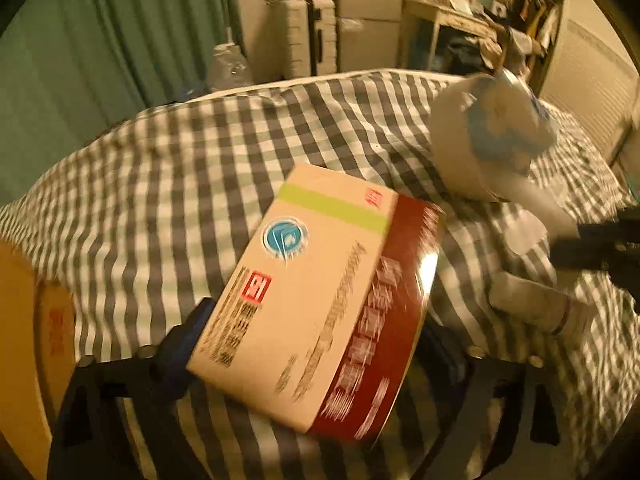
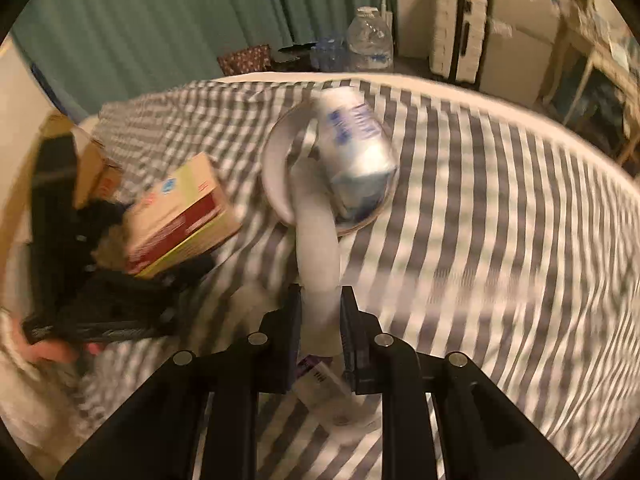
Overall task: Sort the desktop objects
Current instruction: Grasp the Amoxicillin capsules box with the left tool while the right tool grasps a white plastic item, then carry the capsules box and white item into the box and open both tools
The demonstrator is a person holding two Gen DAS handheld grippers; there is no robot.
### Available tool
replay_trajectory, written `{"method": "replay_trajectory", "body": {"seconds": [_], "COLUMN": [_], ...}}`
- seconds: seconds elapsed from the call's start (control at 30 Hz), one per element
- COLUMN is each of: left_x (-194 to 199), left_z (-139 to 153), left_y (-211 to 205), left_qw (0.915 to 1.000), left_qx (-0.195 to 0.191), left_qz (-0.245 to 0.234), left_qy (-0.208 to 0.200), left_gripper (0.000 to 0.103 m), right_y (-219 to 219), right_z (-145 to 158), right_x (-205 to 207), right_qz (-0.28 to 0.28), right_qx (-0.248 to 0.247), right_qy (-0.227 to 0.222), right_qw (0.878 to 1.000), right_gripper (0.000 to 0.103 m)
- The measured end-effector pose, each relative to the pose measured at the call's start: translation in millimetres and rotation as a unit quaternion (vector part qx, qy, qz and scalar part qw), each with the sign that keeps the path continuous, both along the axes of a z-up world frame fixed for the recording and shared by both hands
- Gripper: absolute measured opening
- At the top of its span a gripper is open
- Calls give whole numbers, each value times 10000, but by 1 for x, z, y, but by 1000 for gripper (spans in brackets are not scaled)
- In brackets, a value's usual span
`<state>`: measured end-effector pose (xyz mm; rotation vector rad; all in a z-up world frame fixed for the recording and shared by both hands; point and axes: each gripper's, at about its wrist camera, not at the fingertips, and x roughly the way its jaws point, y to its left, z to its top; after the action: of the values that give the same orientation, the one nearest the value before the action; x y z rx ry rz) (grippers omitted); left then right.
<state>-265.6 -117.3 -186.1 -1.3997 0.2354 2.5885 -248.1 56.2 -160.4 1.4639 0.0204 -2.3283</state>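
My left gripper (image 1: 316, 344) is shut on a cream and dark-red medicine box (image 1: 316, 292) and holds it above the checked cloth (image 1: 160, 184). The box also shows at the left of the right wrist view (image 2: 180, 216). My right gripper (image 2: 320, 320) is shut on the handle of a white ladle-like bowl (image 2: 280, 168), which carries a white and blue packet (image 2: 356, 160). The bowl and packet show at the right of the left wrist view (image 1: 488, 140). A small white tube (image 1: 536, 304) lies on the cloth below it.
A cardboard box (image 1: 52, 320) stands at the left edge. Past the checked surface are a green curtain (image 2: 160, 12), a water bottle (image 2: 370, 40), white suitcases (image 2: 460, 24) and cluttered shelves (image 1: 520, 12).
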Motion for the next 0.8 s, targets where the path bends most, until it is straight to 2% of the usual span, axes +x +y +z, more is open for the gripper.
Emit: {"method": "replay_trajectory", "body": {"seconds": [0.13,0.27,0.4,0.47,0.57,0.63,0.8], "left_x": [46,109,161,185,205,205,215], "left_z": [12,28,33,34,35,37,62], "left_y": [-1,-6,4,9,12,9,-6], "left_qw": [9980,9914,9862,9847,9811,9794,9729], "left_qx": [370,830,1056,1103,1363,1369,1307], "left_qz": [485,994,1265,1342,1364,1473,1846], "left_qy": [170,213,189,166,150,183,487], "left_gripper": [85,83,82,82,82,82,80], "right_y": [20,33,49,49,48,53,33], "right_z": [13,27,25,20,19,24,54], "right_x": [32,66,110,134,161,173,193], "right_qz": [-279,-448,-786,-814,-824,-880,-765], "right_qx": [-443,-555,-869,-812,-676,-830,-748], "right_qy": [-87,2,-203,-287,-405,-462,-289], "right_qw": [9986,9975,9929,9930,9935,9916,9938], "right_gripper": [18,18,18,18,18,18,18]}}
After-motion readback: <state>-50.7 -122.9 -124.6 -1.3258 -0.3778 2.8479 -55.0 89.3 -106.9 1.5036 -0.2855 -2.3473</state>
